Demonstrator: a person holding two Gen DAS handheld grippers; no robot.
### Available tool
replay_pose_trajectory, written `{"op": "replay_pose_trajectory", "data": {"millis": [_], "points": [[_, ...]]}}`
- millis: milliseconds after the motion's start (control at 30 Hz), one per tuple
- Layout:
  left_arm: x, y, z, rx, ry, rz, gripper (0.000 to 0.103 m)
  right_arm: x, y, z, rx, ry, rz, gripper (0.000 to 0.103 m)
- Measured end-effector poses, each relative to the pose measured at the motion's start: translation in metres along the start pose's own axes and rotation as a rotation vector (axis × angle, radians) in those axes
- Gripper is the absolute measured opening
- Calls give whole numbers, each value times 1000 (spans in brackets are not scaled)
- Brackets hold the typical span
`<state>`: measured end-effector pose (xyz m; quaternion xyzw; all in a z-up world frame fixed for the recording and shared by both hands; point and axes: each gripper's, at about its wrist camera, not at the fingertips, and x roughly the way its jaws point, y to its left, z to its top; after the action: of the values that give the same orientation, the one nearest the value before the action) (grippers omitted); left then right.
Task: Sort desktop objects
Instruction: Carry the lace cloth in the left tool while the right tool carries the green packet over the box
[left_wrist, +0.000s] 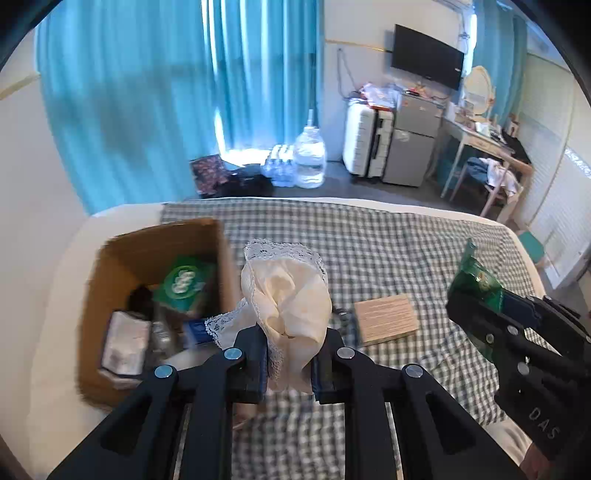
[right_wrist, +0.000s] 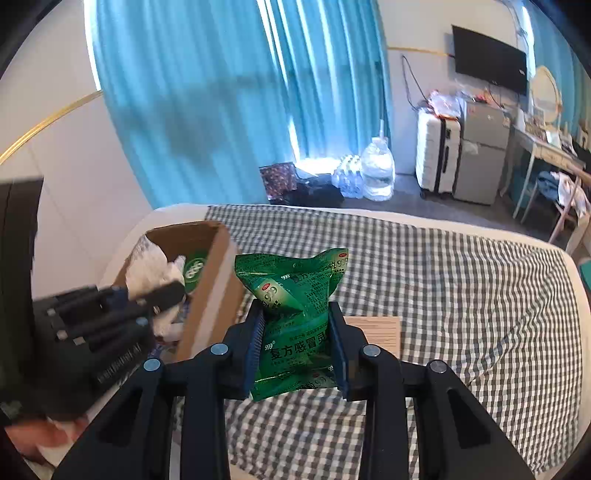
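Here the left hand-held gripper (left_wrist: 286, 356) pinches a lace cloth (left_wrist: 286, 291), the right hand-held gripper (right_wrist: 300, 341) a green packet (right_wrist: 295, 314).

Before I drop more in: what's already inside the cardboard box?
In the cardboard box: a green 999 pack, a white packet, a blue item and something dark. The bottom is hidden.

A green packet (right_wrist: 297, 314) is clamped between the fingers of the right gripper (right_wrist: 298, 341), above a checked cloth (right_wrist: 461, 295), beside a cardboard box (right_wrist: 210, 288).
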<state>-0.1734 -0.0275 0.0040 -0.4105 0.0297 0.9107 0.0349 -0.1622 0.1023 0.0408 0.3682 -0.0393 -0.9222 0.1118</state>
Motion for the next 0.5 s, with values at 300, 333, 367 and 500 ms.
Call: {"op": "replay_pose_trajectory", "data": {"millis": [300, 333, 367, 500], "points": [[-38, 69, -2, -66, -19, 67, 17, -14, 78, 12, -84, -19, 77, 32], [-41, 77, -2, -74, -23, 76, 17, -12, 86, 14, -90, -18, 89, 32], [-42, 85, -3, -81, -23, 82, 17, -7, 96, 17, -92, -16, 103, 32], [-34, 118, -9, -109, -8, 115, 17, 15, 123, 19, -102, -2, 148, 32]]}}
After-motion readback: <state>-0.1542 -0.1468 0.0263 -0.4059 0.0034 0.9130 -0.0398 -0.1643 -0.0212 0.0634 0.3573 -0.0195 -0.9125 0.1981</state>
